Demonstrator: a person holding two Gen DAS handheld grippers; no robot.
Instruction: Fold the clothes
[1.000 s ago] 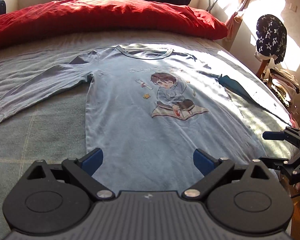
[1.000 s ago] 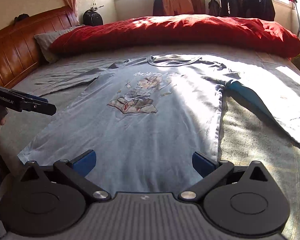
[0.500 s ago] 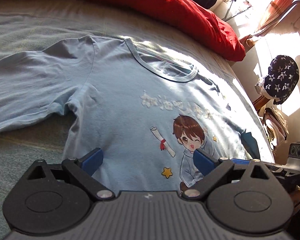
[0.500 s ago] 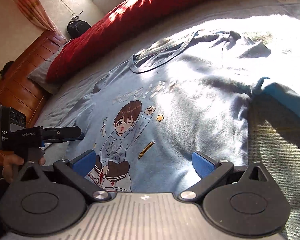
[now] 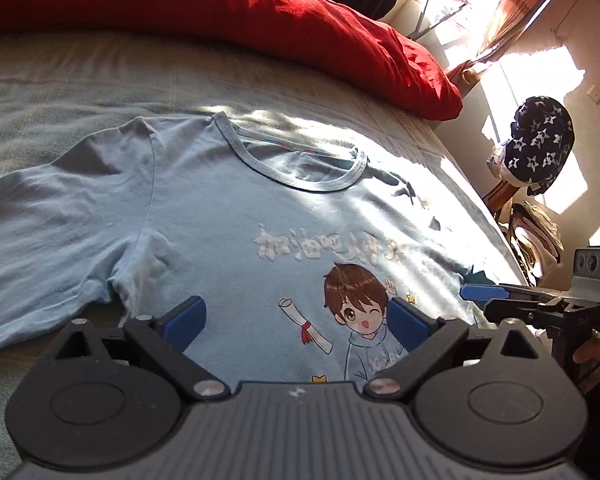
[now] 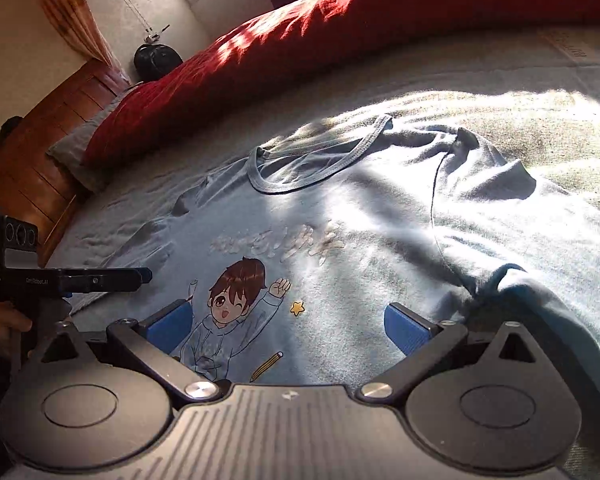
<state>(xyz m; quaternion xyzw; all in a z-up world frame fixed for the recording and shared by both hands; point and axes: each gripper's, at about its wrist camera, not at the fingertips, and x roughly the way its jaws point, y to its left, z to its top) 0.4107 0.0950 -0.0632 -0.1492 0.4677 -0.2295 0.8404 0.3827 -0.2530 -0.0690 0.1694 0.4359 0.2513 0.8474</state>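
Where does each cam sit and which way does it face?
Left wrist: on the left claw, open over the shirt, facing the collar and red duvet; right claw at right edge.
Right wrist: on the right claw, open, facing the same way; left claw and a hand at left.
Shared: shirt, duvet, bed.

pale blue shirt [image 5: 204, 216], red duvet [image 5: 236, 8]

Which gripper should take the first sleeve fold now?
Probably left. The left gripper is open beside the flat sleeve and armpit; the right gripper, also open, faces a bunched sleeve.
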